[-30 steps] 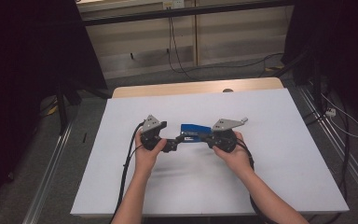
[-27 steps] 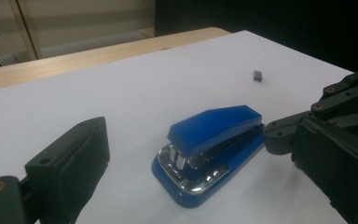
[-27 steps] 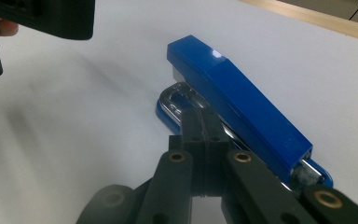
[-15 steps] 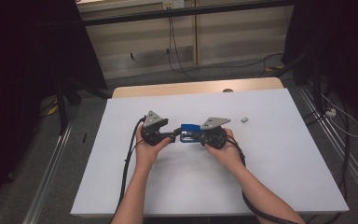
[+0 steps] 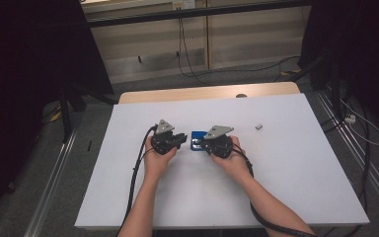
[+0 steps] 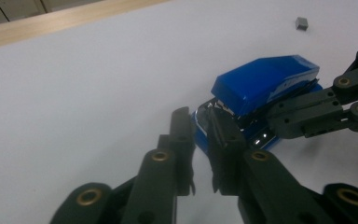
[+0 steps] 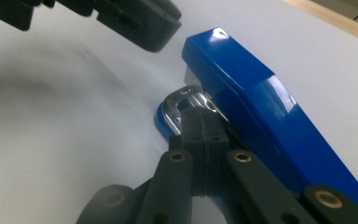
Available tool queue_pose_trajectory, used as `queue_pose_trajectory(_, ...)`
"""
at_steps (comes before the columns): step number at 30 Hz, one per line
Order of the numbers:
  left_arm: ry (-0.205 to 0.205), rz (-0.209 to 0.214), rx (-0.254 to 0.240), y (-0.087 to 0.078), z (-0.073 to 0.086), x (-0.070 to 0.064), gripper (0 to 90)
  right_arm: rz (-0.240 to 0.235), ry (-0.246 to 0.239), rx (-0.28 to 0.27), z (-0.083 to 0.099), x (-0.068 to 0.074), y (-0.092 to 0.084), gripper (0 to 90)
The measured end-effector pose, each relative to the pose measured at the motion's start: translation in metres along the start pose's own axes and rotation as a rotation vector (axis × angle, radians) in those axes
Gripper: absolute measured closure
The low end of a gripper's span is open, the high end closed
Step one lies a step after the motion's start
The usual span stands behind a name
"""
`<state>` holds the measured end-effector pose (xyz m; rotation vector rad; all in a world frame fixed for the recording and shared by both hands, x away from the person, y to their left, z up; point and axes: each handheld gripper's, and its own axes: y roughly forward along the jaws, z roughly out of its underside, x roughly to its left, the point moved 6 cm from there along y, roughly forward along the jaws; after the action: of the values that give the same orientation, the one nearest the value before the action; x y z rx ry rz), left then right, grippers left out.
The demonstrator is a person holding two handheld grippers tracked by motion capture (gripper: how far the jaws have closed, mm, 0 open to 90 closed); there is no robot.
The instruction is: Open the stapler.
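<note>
A blue stapler point(image 5: 196, 136) lies on the white table point(image 5: 301, 187), between my two grippers. My right gripper point(image 7: 200, 116) is shut, its tips pushed into the slot between the stapler's blue top point(image 7: 261, 107) and its metal base plate point(image 7: 177, 100). In the left gripper view those right jaws reach in under the blue top point(image 6: 265, 81). My left gripper point(image 6: 197, 116) faces the stapler's front end. Its jaws have just been closing and now stand almost together with nothing between them. It hovers just short of the stapler nose, also seen in the right gripper view point(image 7: 140, 23).
A small grey block point(image 5: 259, 126) lies on the table to the right of the grippers and farther back. A wooden strip point(image 5: 207, 93) runs along the table's far edge. Black cables trail from both grippers toward the near edge.
The left jaws have gone from wide open to nearly together. The right hand has slid left with the stapler toward the left gripper, uncovering the small grey block.
</note>
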<state>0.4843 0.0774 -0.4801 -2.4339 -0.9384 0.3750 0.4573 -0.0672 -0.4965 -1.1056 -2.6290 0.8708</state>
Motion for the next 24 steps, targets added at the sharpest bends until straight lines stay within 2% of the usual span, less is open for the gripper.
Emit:
queue_pose_trajectory(6,-0.007,0.021,0.015,0.006,0.003,-0.001,90.0,-0.006,-0.005,0.004,-0.001,0.001,0.001,90.0)
queue_pose_trajectory(15,0.012,0.038,0.035,0.016,0.005,-0.005,90.0,-0.009,0.014,-0.010,0.001,-0.001,0.000,90.0)
queue_pose_trajectory(20,-0.010,0.053,0.025,0.018,0.004,-0.007,90.0,-0.004,0.024,-0.010,0.001,-0.003,0.000,90.0)
queue_pose_trajectory(24,-0.005,0.048,0.026,0.018,0.003,-0.008,90.0,-0.001,0.030,-0.012,0.002,-0.003,0.000,90.0)
